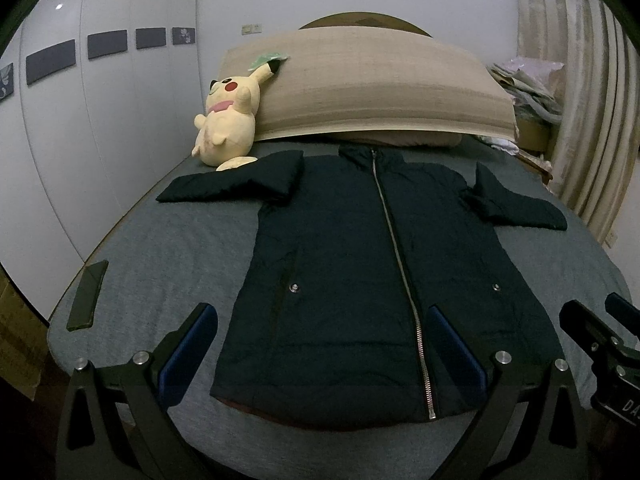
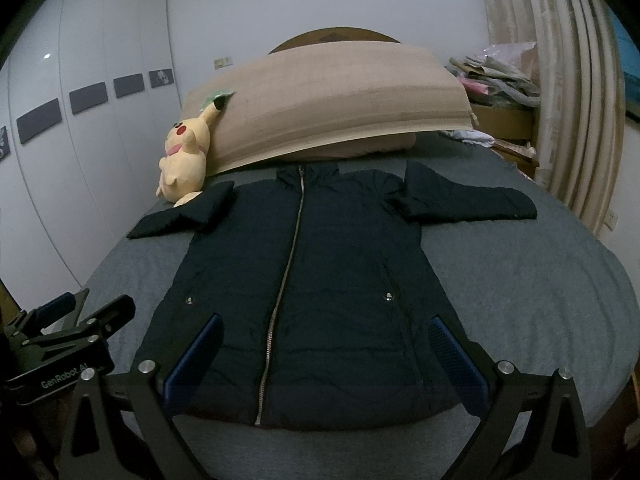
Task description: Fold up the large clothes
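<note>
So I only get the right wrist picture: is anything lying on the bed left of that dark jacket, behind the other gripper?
Observer: Yes, the left wrist view shows a dark flat slab, maybe a phone, near the left edge of the bed, apart from the jacket.
Operator: Is that left gripper open?
Observer: Wide open, the left gripper holds nothing.
Operator: And the jacket's left hem corner?
Observer: The hem corner lies flat on the bed.

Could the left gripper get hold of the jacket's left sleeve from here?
Probably yes: the left gripper is open, and nothing lies on the sleeve; only the plush toy sits close behind it.
</note>
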A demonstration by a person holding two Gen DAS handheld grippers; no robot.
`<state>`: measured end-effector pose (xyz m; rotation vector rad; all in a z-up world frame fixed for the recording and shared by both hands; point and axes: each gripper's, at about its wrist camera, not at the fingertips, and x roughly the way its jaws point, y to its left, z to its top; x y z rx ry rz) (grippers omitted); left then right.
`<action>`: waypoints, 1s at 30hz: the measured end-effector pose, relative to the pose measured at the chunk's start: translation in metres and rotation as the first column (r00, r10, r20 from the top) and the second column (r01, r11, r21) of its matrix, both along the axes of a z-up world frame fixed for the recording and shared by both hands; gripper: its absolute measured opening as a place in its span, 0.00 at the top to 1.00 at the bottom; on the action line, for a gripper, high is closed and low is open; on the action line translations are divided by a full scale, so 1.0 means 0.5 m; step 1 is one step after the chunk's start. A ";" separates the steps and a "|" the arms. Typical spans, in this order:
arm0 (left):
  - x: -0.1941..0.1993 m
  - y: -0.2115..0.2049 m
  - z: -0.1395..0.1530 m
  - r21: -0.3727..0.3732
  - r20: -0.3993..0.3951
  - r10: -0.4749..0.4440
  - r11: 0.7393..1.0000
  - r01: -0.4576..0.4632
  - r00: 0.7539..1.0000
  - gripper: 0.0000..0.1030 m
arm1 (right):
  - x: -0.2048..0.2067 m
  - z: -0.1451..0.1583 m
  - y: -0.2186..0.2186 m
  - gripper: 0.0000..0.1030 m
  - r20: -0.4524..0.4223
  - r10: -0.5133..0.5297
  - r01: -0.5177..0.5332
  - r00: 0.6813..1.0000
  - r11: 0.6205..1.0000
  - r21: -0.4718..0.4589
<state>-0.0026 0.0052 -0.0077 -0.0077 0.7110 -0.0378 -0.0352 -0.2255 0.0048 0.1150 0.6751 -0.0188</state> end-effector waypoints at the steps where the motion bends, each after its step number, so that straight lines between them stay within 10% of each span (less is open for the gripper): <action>1: 0.000 0.000 0.000 0.000 0.000 0.000 1.000 0.000 1.000 0.00 | 0.000 0.000 0.000 0.00 0.000 0.000 0.000 1.000 1.000 0.000; 30: 0.078 0.006 -0.132 0.001 -0.162 0.014 1.000 -0.015 0.987 0.00 | 0.059 -0.130 -0.046 0.00 -0.155 -0.004 0.010 0.988 0.999 0.038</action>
